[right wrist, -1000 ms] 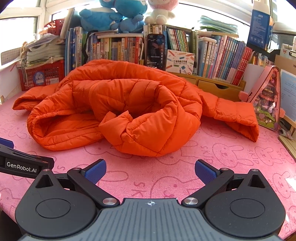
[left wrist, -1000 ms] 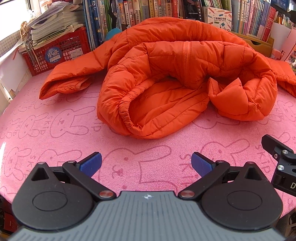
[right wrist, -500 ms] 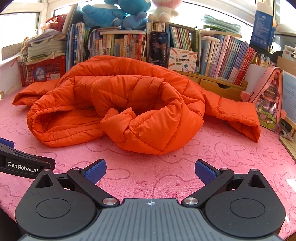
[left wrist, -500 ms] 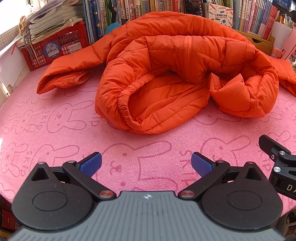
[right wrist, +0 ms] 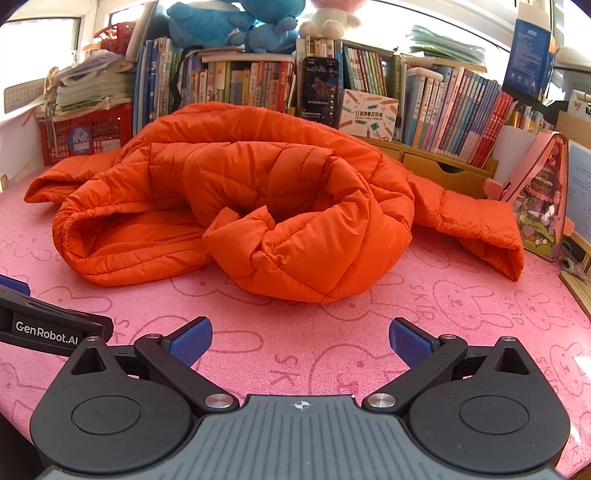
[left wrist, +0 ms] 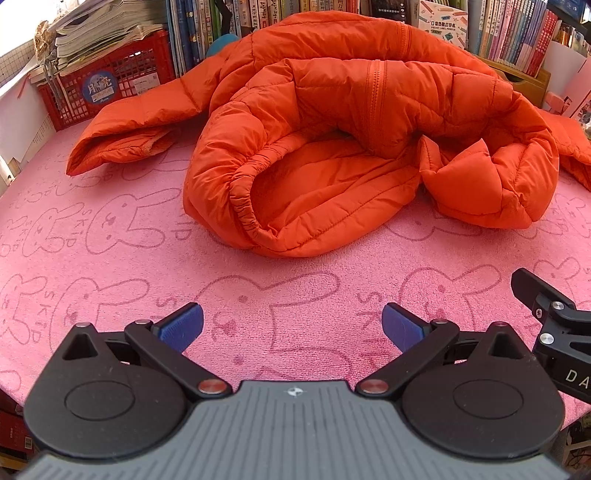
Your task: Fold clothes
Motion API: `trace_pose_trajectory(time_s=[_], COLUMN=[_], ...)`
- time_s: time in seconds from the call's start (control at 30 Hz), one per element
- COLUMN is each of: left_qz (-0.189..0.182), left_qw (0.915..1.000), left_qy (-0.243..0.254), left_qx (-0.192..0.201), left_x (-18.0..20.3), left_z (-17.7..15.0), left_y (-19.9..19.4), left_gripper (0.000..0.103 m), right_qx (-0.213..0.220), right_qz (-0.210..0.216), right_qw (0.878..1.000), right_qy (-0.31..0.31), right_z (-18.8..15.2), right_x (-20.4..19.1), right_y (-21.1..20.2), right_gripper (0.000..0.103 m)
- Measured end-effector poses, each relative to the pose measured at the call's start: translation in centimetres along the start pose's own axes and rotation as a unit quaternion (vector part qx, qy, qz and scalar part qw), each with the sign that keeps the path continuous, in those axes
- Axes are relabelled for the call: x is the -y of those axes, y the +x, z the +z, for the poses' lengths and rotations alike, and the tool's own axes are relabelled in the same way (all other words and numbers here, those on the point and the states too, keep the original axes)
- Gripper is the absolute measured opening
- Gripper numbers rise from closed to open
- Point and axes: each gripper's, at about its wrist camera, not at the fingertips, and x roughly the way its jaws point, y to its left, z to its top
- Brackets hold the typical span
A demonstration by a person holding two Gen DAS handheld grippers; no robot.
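An orange puffer jacket point(left wrist: 369, 147) lies crumpled in the middle of the table point(left wrist: 110, 266), which is covered by a pink towel printed with rabbit outlines. The jacket's long axis runs left to right across the table, parallel to the row of books point(right wrist: 461, 110) standing behind it. One sleeve point(left wrist: 125, 136) stretches out to the left, its cuff end lying flat near a red basket point(left wrist: 107, 81) stacked with papers. The other sleeve point(right wrist: 476, 225) reaches out to the right, ending beside a pink triangular case point(right wrist: 539, 195). The body is bunched and rolled on itself: its gathered elastic hem point(left wrist: 243, 206) curls open toward the cameras on the left side, and a puffy folded lump point(right wrist: 251, 236) sits at the front right. The zipper point(left wrist: 376, 85) runs up over the top of the heap, pointing away toward the books.

The left claw point(left wrist: 291, 325) hovers over bare towel in front of the jacket, released, its blue pads point(left wrist: 181, 325) spread wide with nothing between them. The right claw point(right wrist: 299, 339) is likewise released and holds nothing, just beside the left one and short of the jacket. Blue and pink plush toys point(right wrist: 236, 22) sit on top of the books.
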Motion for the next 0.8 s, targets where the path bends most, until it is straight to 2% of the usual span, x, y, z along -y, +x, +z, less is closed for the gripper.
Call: trace_pose_trajectory(time_s=[0.8], left_qz=[-0.006], left_qw=[1.0], left_qy=[-0.006], left_qx=[-0.005], left_x=[-0.14], left_z=[0.03], left_y=[0.09], left_gripper=[0.103], right_qx=[-0.009], right_qz=[-0.005], right_qw=[1.0], right_qy=[-0.01], right_z=[-0.05], right_x=[-0.65], right_y=[0.43], right_gripper=[0.103])
